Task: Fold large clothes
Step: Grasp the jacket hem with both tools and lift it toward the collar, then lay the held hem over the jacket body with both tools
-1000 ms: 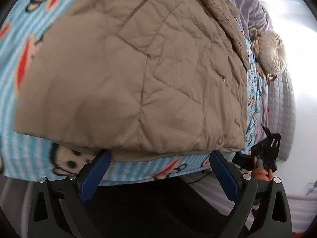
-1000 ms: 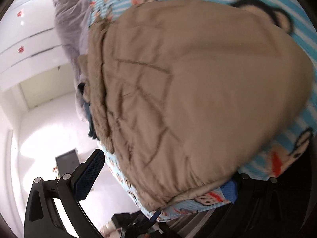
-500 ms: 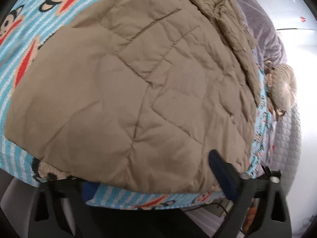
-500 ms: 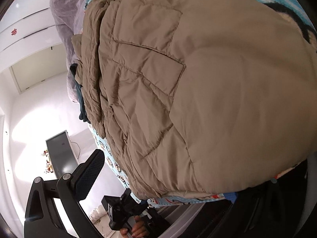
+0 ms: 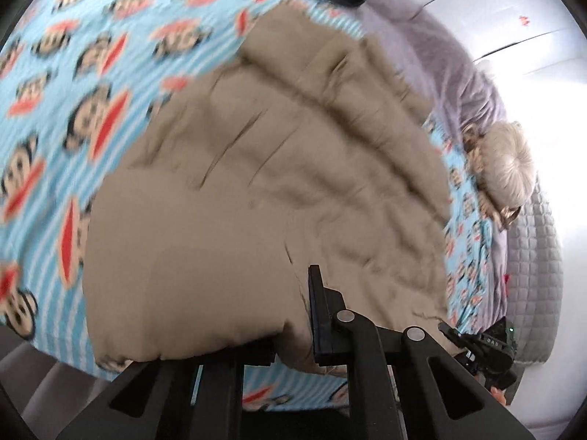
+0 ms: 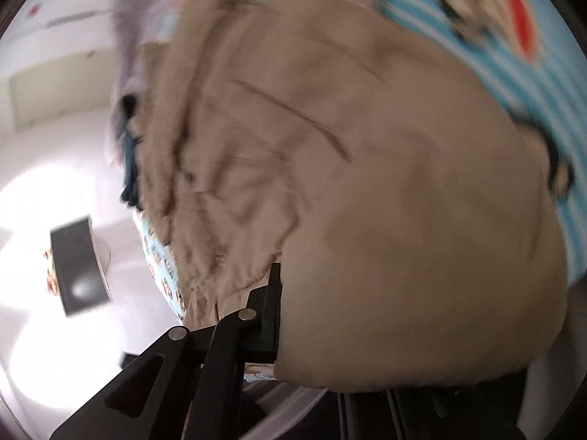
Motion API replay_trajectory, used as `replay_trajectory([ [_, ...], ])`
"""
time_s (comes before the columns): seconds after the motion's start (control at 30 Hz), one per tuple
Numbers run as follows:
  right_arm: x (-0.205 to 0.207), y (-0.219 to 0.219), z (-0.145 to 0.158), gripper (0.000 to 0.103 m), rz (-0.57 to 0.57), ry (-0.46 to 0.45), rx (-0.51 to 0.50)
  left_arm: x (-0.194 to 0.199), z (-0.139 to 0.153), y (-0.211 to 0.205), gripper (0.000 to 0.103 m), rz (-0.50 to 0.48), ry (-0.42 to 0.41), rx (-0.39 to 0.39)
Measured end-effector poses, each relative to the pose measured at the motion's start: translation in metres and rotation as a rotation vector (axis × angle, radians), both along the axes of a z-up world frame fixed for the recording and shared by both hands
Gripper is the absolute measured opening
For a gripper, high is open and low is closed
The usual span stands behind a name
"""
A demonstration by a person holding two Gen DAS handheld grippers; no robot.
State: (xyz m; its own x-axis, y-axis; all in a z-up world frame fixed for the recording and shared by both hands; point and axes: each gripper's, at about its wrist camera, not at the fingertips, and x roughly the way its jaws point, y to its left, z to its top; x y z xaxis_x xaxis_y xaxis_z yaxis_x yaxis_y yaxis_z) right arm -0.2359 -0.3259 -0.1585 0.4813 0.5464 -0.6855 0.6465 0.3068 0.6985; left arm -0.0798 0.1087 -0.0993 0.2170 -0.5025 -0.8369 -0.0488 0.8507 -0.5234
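Note:
A beige quilted jacket (image 5: 275,183) lies spread on the bed, and its near hem bunches up around both grippers. In the left wrist view my left gripper (image 5: 301,288) has its jaws closing tight on that hem. One finger (image 5: 318,315) shows and the other is buried under the cloth. In the right wrist view the jacket (image 6: 367,201) fills most of the frame. My right gripper (image 6: 284,277) is closing on the hem too, with only its left finger (image 6: 272,304) visible and the other hidden by the fabric. Both views are blurred.
The bed sheet (image 5: 73,73) is blue-striped with cartoon monkeys. A grey blanket (image 5: 462,73), a fluffy cream cushion (image 5: 510,165) and a dark teal garment (image 6: 130,168) lie past the jacket. A dark box (image 6: 77,264) stands on the pale floor beside the bed.
Both grippers stood open around the jacket's near hem and have shut on it. Both views have lifted, and the hem now bunches and rises off the sheet.

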Motion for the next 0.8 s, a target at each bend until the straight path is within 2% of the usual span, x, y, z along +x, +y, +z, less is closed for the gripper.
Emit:
replay_trajectory([
  [0.23, 0.064, -0.027, 0.074, 0.007, 0.125, -0.162, -0.155, 0.063, 0.077, -0.029, 0.015, 0.019, -0.198, 0.002],
  [0.33, 0.098, -0.039, 0.1, 0.007, 0.178, -0.233, -0.21, 0.091, 0.101, -0.042, 0.014, 0.014, -0.258, 0.014],
  [0.5, 0.159, -0.056, 0.127, 0.007, 0.233, -0.292, -0.276, 0.143, 0.109, -0.055, 0.015, -0.006, -0.262, 0.033],
  [0.6, 0.19, -0.057, 0.134, 0.007, 0.251, -0.291, -0.323, 0.169, 0.105, -0.065, 0.015, -0.038, -0.249, 0.059],
  [0.8, 0.24, -0.06, 0.133, 0.007, 0.279, -0.264, -0.374, 0.232, 0.087, -0.075, 0.015, -0.088, -0.171, 0.1],
])
